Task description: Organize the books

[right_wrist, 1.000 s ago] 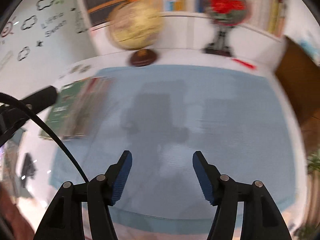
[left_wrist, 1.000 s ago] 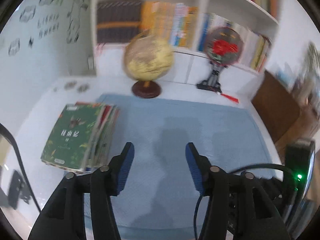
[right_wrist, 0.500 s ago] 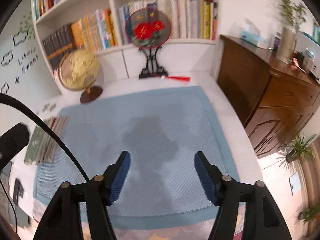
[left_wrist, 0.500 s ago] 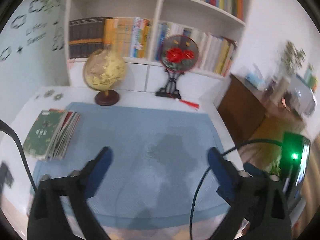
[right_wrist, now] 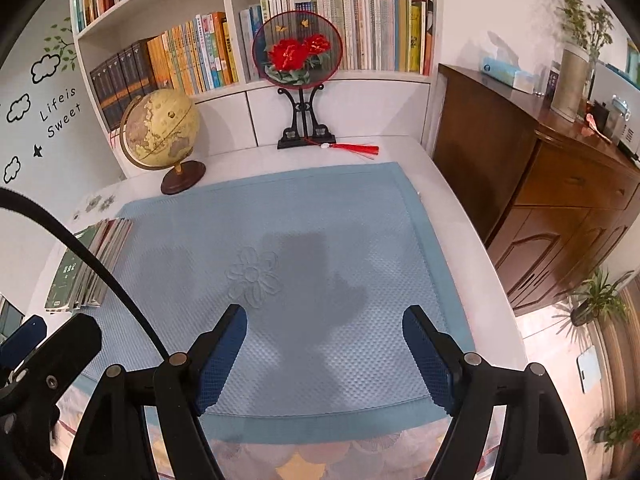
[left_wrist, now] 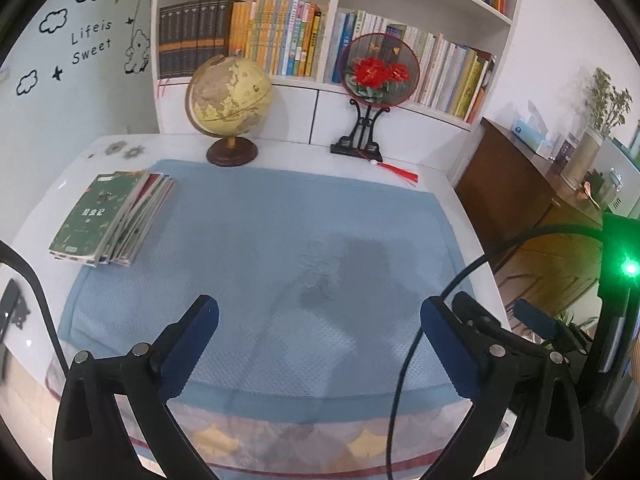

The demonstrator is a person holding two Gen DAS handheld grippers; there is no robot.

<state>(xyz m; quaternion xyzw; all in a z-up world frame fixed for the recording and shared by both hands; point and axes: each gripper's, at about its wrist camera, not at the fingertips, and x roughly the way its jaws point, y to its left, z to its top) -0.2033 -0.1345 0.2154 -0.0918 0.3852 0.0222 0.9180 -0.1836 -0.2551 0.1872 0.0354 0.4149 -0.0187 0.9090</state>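
A flat stack of books [left_wrist: 114, 216] with a green cover on top lies at the left edge of the blue mat [left_wrist: 256, 248]; the right wrist view shows the same stack of books [right_wrist: 86, 266] at its far left. My left gripper [left_wrist: 318, 338] hangs open and wide above the mat's near part, nothing between its blue pads. My right gripper [right_wrist: 324, 350] is open too, empty, over the mat's near middle, to the right of the left one. Both stand well clear of the stack.
A globe [left_wrist: 229, 98] and a round fan on a black stand [left_wrist: 378, 76] stand at the back of the white table. Behind them a white bookshelf [left_wrist: 332, 24] holds rows of upright books. A brown wooden cabinet [right_wrist: 540, 200] flanks the table's right side.
Both grippers pulled back and to the right, away from the stack, so it looks smaller and farther left. Both jaws opened wider, the left much more.
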